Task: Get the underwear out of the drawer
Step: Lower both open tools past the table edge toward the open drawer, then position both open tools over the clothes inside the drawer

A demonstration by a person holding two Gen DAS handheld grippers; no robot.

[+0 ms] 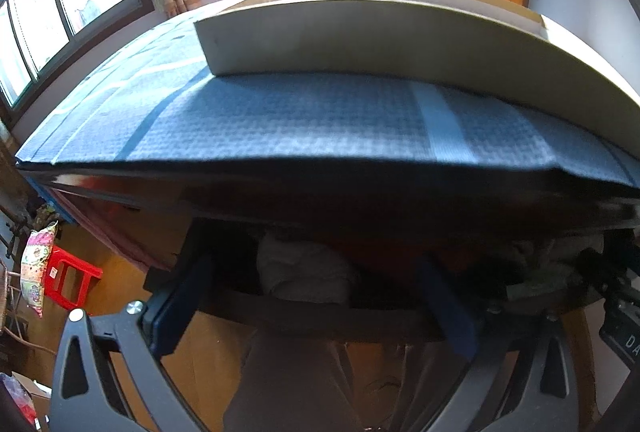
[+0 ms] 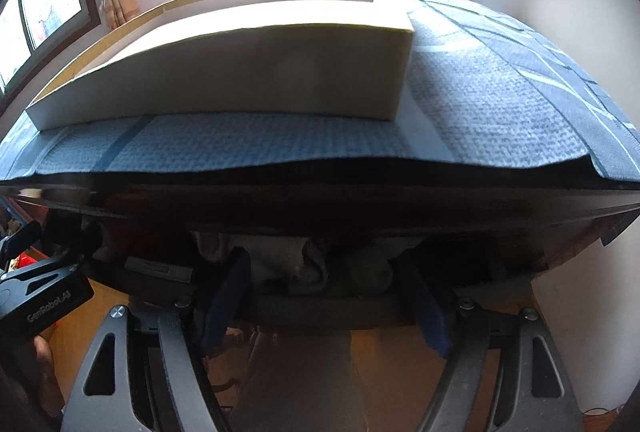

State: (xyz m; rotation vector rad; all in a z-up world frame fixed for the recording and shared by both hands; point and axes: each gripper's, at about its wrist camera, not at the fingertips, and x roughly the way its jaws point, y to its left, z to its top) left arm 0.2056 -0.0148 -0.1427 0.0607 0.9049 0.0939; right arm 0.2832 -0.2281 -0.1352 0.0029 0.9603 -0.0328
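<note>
A dark drawer under the tabletop stands open, its front rim (image 1: 320, 316) low in the left wrist view and in the right wrist view (image 2: 348, 306). A pale folded piece of underwear (image 1: 304, 272) lies inside, between the fingers of my left gripper (image 1: 316, 264), which is open and reaches over the rim. My right gripper (image 2: 322, 260) is open too, its blue fingers on either side of a bunch of grey underwear (image 2: 296, 260). The drawer's inside is dark. The right gripper's body shows at the left view's right edge (image 1: 616, 296).
A blue woven mat (image 1: 280, 119) covers the tabletop above the drawer, with a shallow white cardboard box (image 2: 240, 79) on it. A red plastic stool (image 1: 70, 282) and a patterned cushion (image 1: 36, 268) stand at the left. Wooden floor lies below.
</note>
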